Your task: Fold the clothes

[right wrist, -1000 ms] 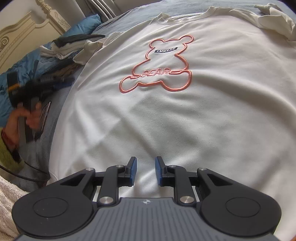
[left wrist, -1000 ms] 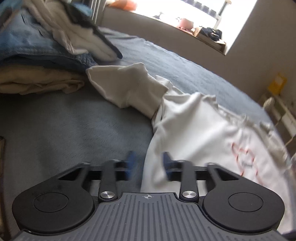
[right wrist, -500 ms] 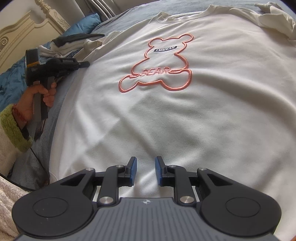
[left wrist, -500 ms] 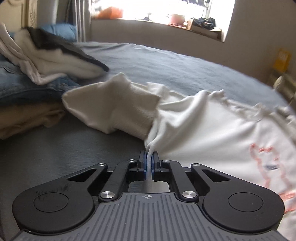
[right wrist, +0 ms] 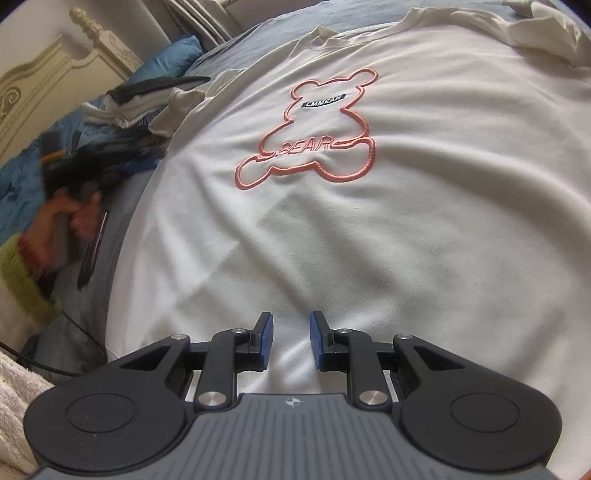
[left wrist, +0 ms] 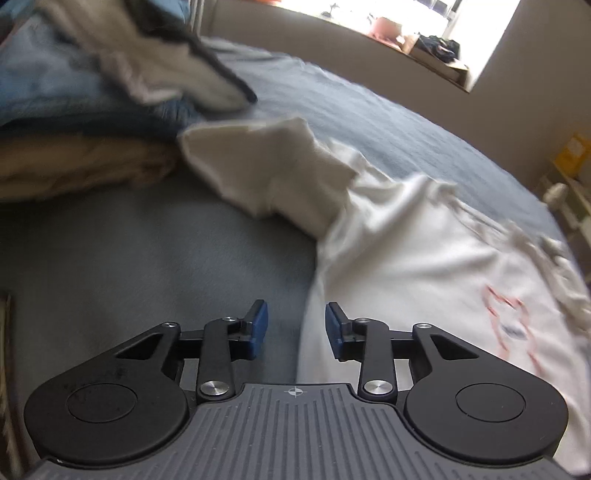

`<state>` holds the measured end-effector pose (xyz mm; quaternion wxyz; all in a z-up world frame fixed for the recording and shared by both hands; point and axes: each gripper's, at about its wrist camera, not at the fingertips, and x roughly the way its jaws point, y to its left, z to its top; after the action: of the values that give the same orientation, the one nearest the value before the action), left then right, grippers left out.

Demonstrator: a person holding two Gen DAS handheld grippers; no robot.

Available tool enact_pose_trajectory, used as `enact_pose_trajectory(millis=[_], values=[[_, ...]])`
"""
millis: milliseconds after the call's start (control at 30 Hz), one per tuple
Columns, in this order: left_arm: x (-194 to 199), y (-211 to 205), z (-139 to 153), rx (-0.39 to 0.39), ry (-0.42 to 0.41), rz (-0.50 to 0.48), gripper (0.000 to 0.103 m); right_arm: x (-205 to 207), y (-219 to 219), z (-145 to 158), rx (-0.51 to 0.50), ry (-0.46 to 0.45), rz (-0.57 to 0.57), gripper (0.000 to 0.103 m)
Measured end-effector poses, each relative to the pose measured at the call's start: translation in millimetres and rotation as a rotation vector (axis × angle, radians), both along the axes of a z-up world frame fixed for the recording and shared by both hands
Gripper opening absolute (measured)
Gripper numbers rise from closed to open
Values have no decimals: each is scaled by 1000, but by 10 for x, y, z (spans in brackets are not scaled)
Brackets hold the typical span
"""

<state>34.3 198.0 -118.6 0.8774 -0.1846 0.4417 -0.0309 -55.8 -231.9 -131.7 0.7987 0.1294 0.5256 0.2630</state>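
A white sweatshirt with an orange bear outline lies spread face up on the bed. My right gripper hovers over its lower part, jaws apart, with nothing pinched between them. In the left wrist view the sweatshirt's side edge runs between the jaws of my left gripper, which are opening; the pads do not touch the cloth. The crumpled sleeve lies just beyond. In the right wrist view the left gripper is a dark blur, held by a hand at the left.
A pile of clothes, denim over beige, sits at the far left on the grey-blue bedcover. A thin dark object lies beside the sweatshirt. A cream headboard, a blue pillow and a cluttered window sill lie beyond.
Half a second ago the left gripper was shut on the sweatshirt's side edge; it has let go and drawn back. The right gripper has kept still.
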Motion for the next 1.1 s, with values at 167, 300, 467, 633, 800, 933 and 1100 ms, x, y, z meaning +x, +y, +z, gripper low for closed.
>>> enact_pose_trajectory(millis=[167,300,467,633,800,933,1100], values=[[-602,69,-65,-153,166,-86,36,0,2,1,4,-2,-3,22],[-1043,8,-156,-211,258,-163,36,-4,14,9,-2,-6,-2,22],[-1343,-159,-231,-175,283,-216,34,-17,22,18,-12,-13,-3,22],[-1468,-384,-140,2,244,-280,4,-33,22,25,-18,-19,-10,22],[-1482,-464,-157,87,246,-314,3,-62,-164,111,-11,-24,-95,23],[-1473,-440,-146,71,250,-330,6,-155,-822,295,36,-38,-299,32],[-1425,-377,-182,12,282,-310,11,-366,-1733,293,46,12,-591,42]])
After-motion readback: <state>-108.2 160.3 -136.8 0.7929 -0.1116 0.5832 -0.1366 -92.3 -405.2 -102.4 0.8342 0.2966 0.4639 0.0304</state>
